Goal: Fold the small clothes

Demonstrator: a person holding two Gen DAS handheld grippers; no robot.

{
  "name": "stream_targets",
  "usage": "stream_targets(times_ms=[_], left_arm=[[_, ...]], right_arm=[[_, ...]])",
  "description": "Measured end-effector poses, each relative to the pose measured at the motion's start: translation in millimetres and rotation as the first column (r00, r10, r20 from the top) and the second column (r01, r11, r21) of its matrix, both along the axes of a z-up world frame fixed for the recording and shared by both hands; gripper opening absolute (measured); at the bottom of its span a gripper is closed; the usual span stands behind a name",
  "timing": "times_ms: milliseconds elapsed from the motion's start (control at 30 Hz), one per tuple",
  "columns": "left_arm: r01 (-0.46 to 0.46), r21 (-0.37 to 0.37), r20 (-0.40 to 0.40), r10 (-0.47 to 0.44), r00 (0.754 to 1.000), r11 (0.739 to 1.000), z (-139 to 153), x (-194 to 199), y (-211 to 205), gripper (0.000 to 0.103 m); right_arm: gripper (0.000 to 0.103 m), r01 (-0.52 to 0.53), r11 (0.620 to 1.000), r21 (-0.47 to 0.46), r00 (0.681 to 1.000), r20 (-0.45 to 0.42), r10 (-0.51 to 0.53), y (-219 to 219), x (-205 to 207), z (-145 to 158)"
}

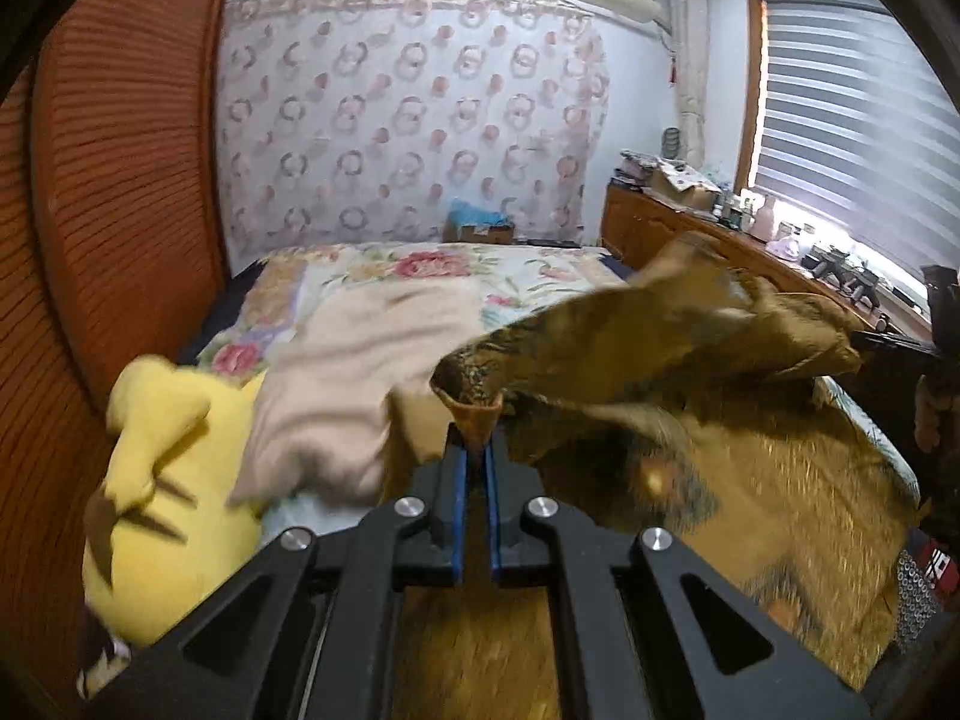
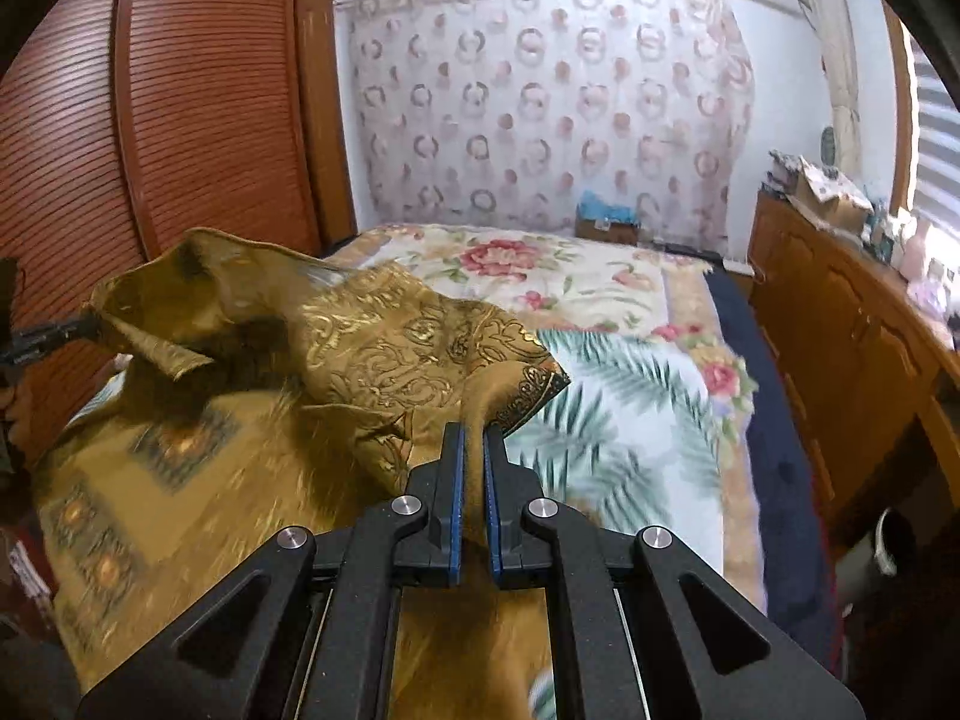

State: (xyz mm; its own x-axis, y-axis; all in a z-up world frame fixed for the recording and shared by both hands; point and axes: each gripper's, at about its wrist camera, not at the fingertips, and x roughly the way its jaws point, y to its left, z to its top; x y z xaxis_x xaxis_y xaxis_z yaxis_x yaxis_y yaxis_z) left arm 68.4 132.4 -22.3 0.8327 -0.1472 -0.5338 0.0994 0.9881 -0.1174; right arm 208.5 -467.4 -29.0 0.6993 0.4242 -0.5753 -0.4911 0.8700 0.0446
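- Left gripper (image 1: 474, 441): jaws pinch a corner of the gold cloth (image 1: 660, 324).
- Right gripper (image 2: 473, 438): jaws pinch another corner of it, over the bed (image 2: 630, 372).

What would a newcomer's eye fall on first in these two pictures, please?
The gold patterned cloth, lifted over the flowered bed, with the right gripper and the left gripper each shut on a corner. Next, the yellow plush toy at the bed's left edge, beside a beige cloth.
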Motion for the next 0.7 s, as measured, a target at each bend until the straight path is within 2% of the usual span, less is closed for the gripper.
stream_targets(times_ms=[100,167,500,600,633,700], left_arm=[[-0.035,-0.009,0.010,0.035,0.999,0.999,-9.2,-23.7,9.6,0.003],[-0.069,0.006,0.025,0.068,0.997,0.998,-11.0,-38.2,14.1,0.003],[-0.043,0.007,0.025,0.043,0.999,0.999,2.7,-98.5,9.3,0.004],[-0.050,0.051,-0.009,0.050,0.999,0.997,1.8,-104.7,7.0,0.012],[-0.044,0.056,-0.016,0.044,0.999,0.998,2.1,-104.4,7.7,0.018],[-0.036,0.065,-0.033,0.038,0.999,0.997,3.3,-102.7,6.7,0.021]], right_arm=[[0.003,0.029,0.998,0.049,0.999,-0.031,-0.028,-17.8,-18.9,-8.2],[0.003,0.036,0.998,0.043,0.999,-0.031,-0.035,-25.7,-32.2,-12.3],[0.003,0.058,0.997,0.048,0.997,-0.059,-0.055,-46.1,-99.6,-20.3],[0.004,0.064,0.997,0.039,0.995,-0.073,-0.061,-45.9,-111.5,-23.3],[0.004,0.066,0.997,0.028,0.995,-0.072,-0.064,-45.1,-110.9,-24.8],[0.009,0.067,0.998,0.017,0.995,-0.077,-0.066,-42.1,-110.7,-25.6]])
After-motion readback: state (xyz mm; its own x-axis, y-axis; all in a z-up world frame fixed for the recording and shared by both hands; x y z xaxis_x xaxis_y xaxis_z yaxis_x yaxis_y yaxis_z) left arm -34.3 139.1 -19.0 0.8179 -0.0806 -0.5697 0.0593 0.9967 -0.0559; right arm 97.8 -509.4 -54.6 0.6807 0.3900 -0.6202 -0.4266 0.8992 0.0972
